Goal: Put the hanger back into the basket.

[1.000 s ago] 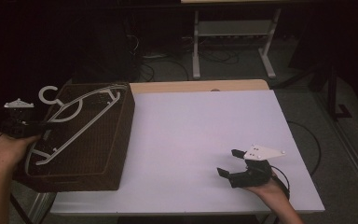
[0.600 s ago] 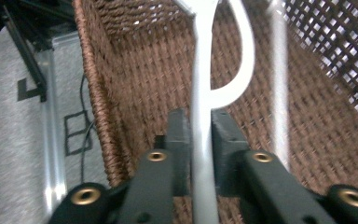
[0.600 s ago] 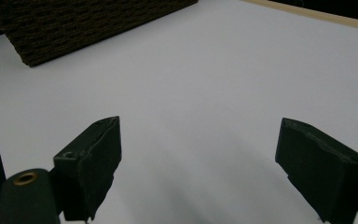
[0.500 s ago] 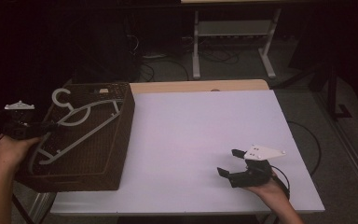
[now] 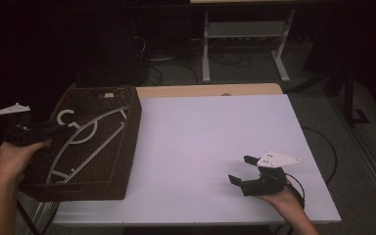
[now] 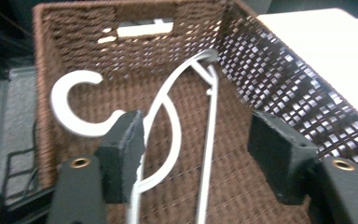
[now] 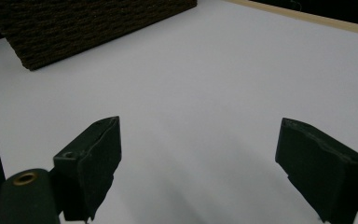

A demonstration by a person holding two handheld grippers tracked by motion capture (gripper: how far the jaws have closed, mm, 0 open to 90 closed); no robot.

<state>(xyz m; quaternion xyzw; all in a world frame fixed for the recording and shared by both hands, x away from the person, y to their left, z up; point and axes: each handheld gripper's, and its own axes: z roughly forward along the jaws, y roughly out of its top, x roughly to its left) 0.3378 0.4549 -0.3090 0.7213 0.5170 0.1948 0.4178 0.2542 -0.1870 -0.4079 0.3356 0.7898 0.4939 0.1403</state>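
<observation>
A white plastic hanger (image 5: 90,142) lies inside a brown woven basket (image 5: 132,117) at the table's left end, hook toward the far left corner. My left gripper (image 5: 61,128) reaches over the basket's left rim. In the left gripper view the jaws of this gripper (image 6: 196,140) stand wide apart over the hanger (image 6: 209,116), whose curved shoulder runs just beside the left pad (image 6: 126,149). My right gripper (image 5: 240,169) rests open low over the white table (image 5: 200,132) at the front right, and nothing lies between the fingers of the right gripper (image 7: 200,154).
The basket's dark side (image 7: 88,23) shows far off in the right gripper view across the bare white tabletop (image 7: 214,70). A metal stand (image 5: 245,44) and cables sit on the floor behind the table. A wooden strip (image 5: 210,90) edges the table's far side.
The left gripper carried the hanger from above the basket down into it and has opened; the hanger now lies in the basket. The right gripper has not moved.
</observation>
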